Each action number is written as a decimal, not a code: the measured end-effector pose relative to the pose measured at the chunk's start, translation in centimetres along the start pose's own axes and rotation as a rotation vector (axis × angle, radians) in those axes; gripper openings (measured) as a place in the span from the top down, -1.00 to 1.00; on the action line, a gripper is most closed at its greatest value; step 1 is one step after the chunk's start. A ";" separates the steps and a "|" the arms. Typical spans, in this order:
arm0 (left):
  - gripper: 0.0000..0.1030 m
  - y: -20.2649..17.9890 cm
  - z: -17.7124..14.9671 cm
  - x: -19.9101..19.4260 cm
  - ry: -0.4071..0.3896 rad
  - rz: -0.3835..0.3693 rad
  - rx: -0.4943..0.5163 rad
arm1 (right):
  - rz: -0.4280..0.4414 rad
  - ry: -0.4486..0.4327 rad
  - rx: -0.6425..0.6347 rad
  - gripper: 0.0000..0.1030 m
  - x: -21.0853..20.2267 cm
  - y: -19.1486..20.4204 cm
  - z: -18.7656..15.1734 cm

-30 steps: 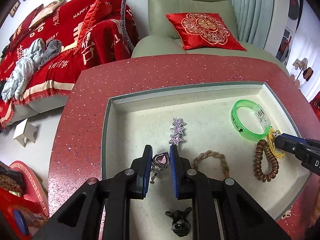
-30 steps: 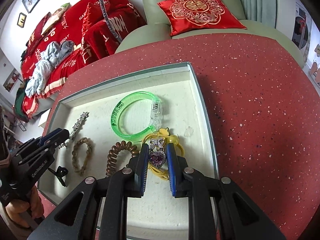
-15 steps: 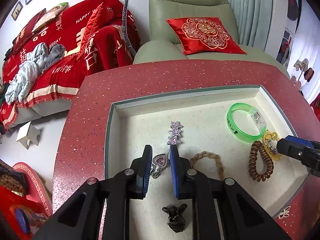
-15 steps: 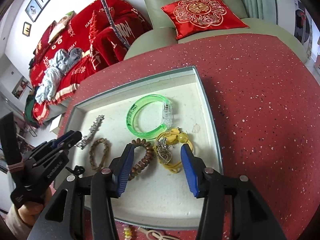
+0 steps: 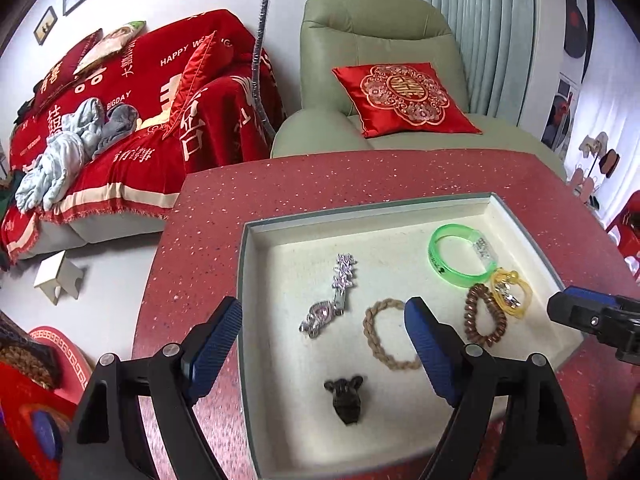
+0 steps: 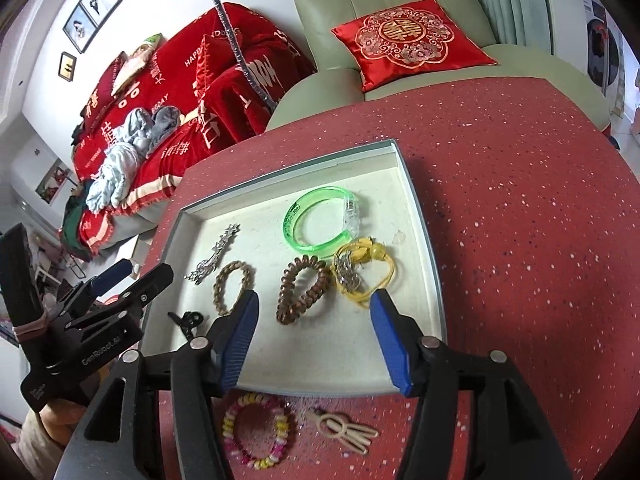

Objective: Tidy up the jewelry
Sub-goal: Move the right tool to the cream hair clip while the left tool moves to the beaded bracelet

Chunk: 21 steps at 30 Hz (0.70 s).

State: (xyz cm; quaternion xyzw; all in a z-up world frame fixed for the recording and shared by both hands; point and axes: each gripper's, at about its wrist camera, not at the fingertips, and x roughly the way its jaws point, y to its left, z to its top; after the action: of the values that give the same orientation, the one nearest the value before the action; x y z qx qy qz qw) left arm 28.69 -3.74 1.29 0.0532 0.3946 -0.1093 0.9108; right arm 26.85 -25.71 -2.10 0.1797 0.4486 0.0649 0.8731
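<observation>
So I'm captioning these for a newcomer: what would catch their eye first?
Probably the shallow cream-lined tray on the speckled red table, with the bright green bangle glowing near its far right corner. Behind it, the red embroidered cushion on the pale green armchair stands out. Close up, both grippers' blue-padded fingers frame the jewelry, open and empty.

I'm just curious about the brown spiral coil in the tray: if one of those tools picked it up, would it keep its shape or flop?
The brown spiral coil lies as a squashed, uneven loop, so it probably stretches and sags rather than holding a stiff ring. It looks thin and hollow, likely light. Its ribbed turns should give pads some purchase, though it may spring back when released.
</observation>
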 end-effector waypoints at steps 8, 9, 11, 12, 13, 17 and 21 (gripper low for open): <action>-1.00 -0.3 -2.3 -3.1 -0.026 -0.042 -0.010 | 0.014 -0.002 -0.003 -0.52 -1.5 0.2 -1.7; -1.00 -0.4 -2.6 -3.5 -0.027 -0.049 -0.009 | 0.018 -0.004 -0.007 -0.52 -1.8 0.2 -2.1; -1.00 -0.6 -3.2 -4.4 -0.026 -0.061 -0.006 | 0.015 -0.002 -0.016 -0.52 -2.2 0.3 -2.7; -1.00 -0.7 -3.4 -4.6 -0.027 -0.065 -0.007 | 0.014 -0.002 -0.019 -0.53 -2.4 0.3 -2.9; -1.00 -0.7 -3.7 -5.0 -0.026 -0.071 -0.010 | 0.012 -0.004 -0.021 -0.54 -2.6 0.3 -3.1; -1.00 -1.1 -5.1 -5.8 -0.010 -0.084 -0.016 | 0.003 0.004 -0.020 -0.56 -3.0 -0.1 -4.1; -1.00 -1.8 -6.8 -6.2 0.010 -0.078 -0.003 | 0.008 0.027 -0.022 -0.56 -3.1 -0.5 -5.3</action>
State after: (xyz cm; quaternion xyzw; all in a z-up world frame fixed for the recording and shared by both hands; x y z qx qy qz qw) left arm 19.31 -3.31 1.10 0.0367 0.4011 -0.1439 0.9039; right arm 20.68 -25.66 -2.77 0.1712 0.4587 0.0760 0.8686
